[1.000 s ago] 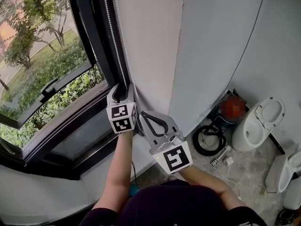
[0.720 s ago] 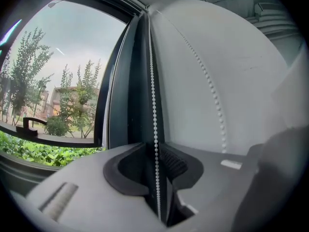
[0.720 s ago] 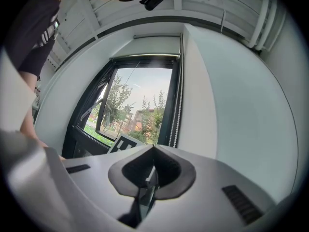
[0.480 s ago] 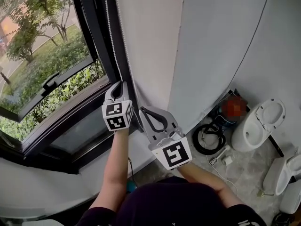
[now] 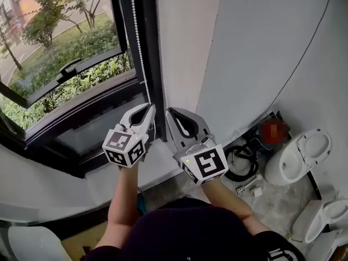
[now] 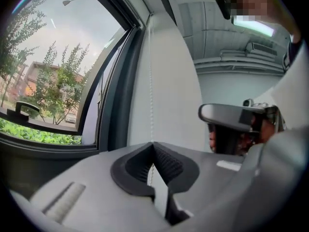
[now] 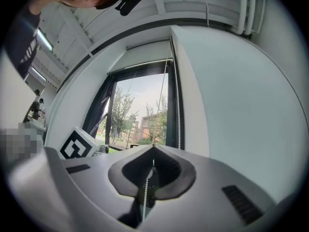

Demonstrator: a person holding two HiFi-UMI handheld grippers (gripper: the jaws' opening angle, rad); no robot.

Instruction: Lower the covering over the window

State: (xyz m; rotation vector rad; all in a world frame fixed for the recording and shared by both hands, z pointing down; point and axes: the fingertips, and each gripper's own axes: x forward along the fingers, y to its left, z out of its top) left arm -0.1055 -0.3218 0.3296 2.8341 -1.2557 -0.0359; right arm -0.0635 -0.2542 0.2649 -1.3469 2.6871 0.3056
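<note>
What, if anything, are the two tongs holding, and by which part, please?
Both the left tongs and right tongs are shut on the white beaded blind cord, along its hanging stretch beside the black window frame.

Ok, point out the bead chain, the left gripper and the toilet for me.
bead chain (image 5: 138, 48), head view, middle of the hanging strand.
left gripper (image 5: 150, 109), head view, tip of its shut jaws.
toilet (image 5: 291, 165), head view, white bowl body.
</note>
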